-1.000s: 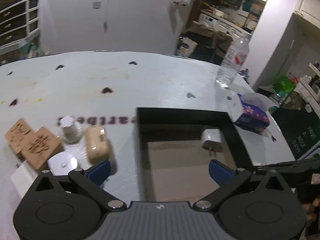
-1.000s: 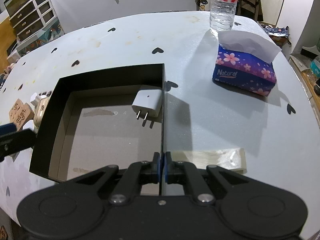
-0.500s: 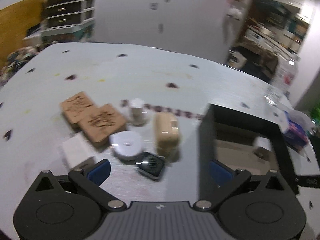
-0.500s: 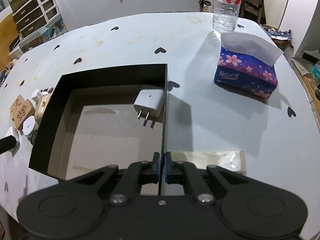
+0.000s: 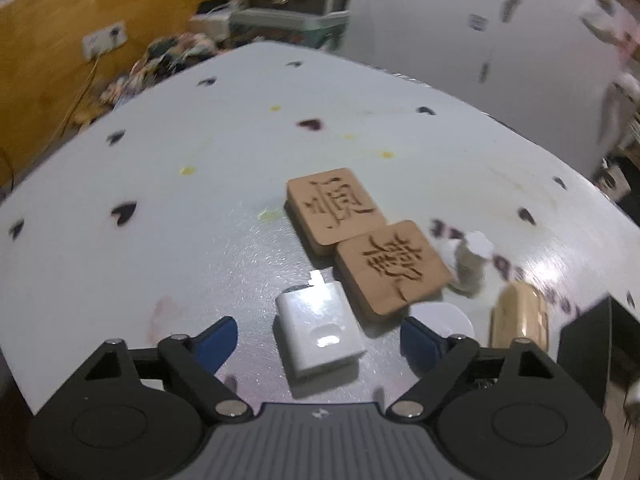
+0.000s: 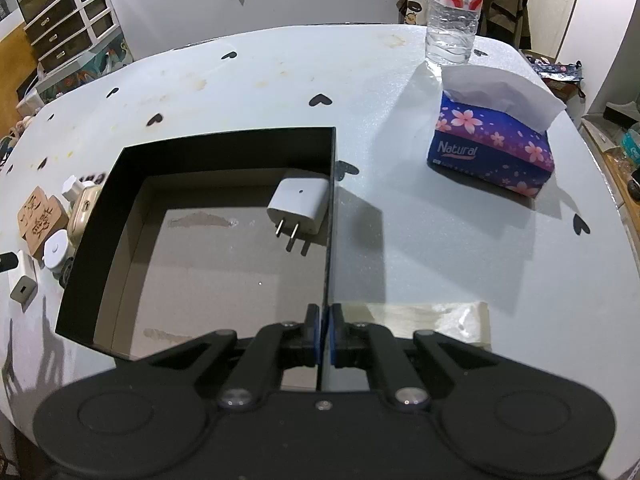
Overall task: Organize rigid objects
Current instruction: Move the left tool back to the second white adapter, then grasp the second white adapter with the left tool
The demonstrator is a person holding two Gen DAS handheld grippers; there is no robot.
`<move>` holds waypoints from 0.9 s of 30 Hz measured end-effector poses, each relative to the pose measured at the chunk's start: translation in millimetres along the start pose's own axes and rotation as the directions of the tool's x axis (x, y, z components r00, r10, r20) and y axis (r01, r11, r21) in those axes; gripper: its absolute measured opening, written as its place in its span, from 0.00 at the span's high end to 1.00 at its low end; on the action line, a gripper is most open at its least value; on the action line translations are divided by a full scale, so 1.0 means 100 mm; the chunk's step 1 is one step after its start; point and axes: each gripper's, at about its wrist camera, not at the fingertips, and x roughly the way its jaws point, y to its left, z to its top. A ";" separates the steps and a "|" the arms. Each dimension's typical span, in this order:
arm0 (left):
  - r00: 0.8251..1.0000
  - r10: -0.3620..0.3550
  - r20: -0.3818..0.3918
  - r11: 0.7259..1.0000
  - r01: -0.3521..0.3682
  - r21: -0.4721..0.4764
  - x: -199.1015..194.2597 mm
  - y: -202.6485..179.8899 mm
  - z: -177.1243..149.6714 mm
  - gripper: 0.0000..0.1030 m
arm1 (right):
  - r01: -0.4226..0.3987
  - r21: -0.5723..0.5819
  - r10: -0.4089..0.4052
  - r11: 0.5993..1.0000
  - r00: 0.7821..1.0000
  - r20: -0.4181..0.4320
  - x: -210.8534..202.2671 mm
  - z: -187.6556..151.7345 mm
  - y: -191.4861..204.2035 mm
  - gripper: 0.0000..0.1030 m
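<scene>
1. While the right gripper (image 6: 323, 334) pinches the right-hand wall of the black box (image 6: 224, 146) at the lower centre of its frame, its two fingers stand pressed together on the thin wall, one inside and one outside.
2. The right gripper points steeply down at the table (image 6: 420, 240), its black body filling the bottom of the view.
3. Inside the box a white plug adapter (image 6: 300, 204) lies against the right wall, prongs toward the camera.
4. The left gripper (image 5: 318, 338) tilts down over the table at the lower middle of its frame. Its blue-tipped fingers (image 5: 218, 338) stand wide apart, and the jaws have just been closing.
5. A white charger block (image 5: 318, 330) lies flat on the table between those fingers; the pads do not touch it.
6. Just above and right of it lie two engraved wooden tiles (image 5: 390, 266), corner to corner, the nearer one close beside the charger block.
7. Right of the tiles stands a small white bottle (image 5: 474, 258), blurred. Below it a gold case (image 5: 518, 316) lies near the box's dark corner at the right edge.
8. A white round disc (image 5: 440, 316) shows partly behind the right finger.
9. In the right wrist view a tissue box (image 6: 492, 148) and a water bottle (image 6: 454, 12) stand at the upper right, well apart from the black box.
</scene>
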 end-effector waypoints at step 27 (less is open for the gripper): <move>0.994 -0.033 -0.109 0.999 0.033 -0.007 0.38 0.07 0.10 0.46 | 0.039 0.072 -0.038 0.997 0.999 -0.018 0.02 0.02 0.02 0.96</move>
